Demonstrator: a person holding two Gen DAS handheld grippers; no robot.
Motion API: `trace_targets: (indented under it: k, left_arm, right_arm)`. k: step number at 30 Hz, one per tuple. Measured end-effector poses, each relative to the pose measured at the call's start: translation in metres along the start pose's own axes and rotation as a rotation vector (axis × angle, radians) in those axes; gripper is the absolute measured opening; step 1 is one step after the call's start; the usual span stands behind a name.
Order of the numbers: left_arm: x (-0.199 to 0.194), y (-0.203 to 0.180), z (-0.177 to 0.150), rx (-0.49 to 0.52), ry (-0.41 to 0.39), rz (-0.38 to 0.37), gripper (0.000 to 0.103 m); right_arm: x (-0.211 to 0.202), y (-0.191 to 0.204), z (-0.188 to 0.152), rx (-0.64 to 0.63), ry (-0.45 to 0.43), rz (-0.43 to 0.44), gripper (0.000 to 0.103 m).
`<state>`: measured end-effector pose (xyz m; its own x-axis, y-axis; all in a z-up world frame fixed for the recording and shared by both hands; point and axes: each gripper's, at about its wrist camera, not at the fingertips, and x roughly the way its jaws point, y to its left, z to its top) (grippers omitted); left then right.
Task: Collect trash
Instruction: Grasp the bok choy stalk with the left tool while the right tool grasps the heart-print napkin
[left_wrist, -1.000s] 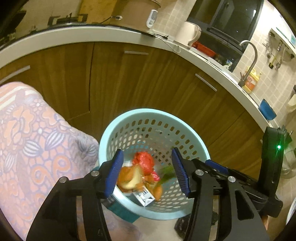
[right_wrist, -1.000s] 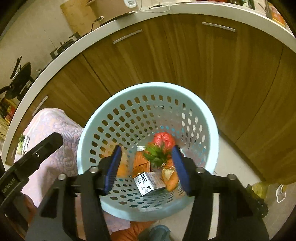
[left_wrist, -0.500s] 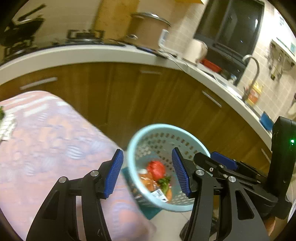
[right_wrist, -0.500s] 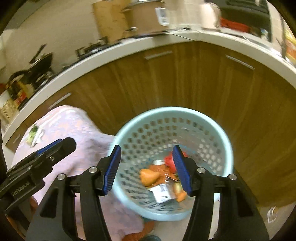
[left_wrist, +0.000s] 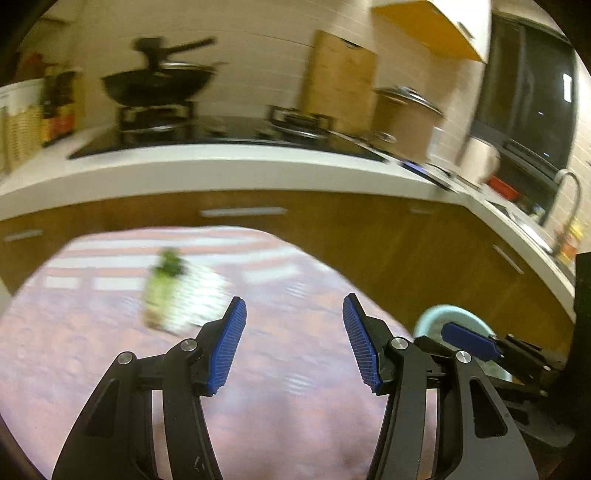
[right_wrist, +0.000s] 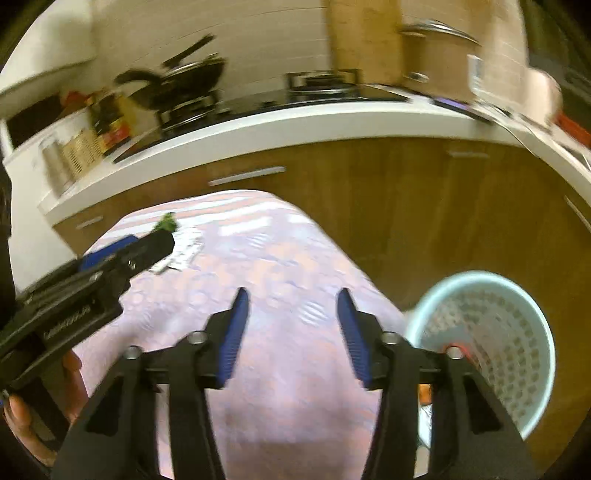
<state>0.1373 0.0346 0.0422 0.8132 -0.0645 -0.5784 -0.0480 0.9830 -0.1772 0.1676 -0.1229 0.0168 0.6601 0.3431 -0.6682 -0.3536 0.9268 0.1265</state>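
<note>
My left gripper (left_wrist: 293, 341) stands with its blue pads apart and nothing between them, over bare pink patterned tablecloth (left_wrist: 277, 406). My right gripper (right_wrist: 290, 334) is closing, also on nothing. The blurred green-and-white scrap of trash (left_wrist: 166, 295) lies near the table's far edge, ahead and left of my left pads. The pale blue perforated plastic basket (right_wrist: 517, 332) sits off the table's right edge, beside the brown wooden cabinet fronts (right_wrist: 424, 206).
</note>
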Motion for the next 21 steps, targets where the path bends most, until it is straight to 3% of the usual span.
trace_targets:
  k: [4,8,15,17,21]
  left_arm:
    - [0.006,0.043,0.01,-0.055,-0.002,0.056,0.053]
    - [0.024,0.077,0.011,-0.082,0.027,0.073,0.051]
    - [0.067,0.107,0.014,-0.124,0.108,0.051,0.051]
    - [0.084,0.111,0.015,-0.126,0.151,0.075,0.05]
    - [0.103,0.116,0.014,-0.127,0.199,0.095,0.039]
  right_arm:
    - [0.021,0.03,0.01,-0.028,0.012,0.03,0.036]
    - [0.054,0.056,0.022,-0.107,0.06,-0.005,0.036]
    - [0.106,0.075,0.049,-0.131,0.081,-0.058,0.036]
    - [0.12,0.077,0.057,-0.133,0.082,-0.07,0.036]
    - [0.136,0.083,0.064,-0.112,0.079,-0.016,0.036]
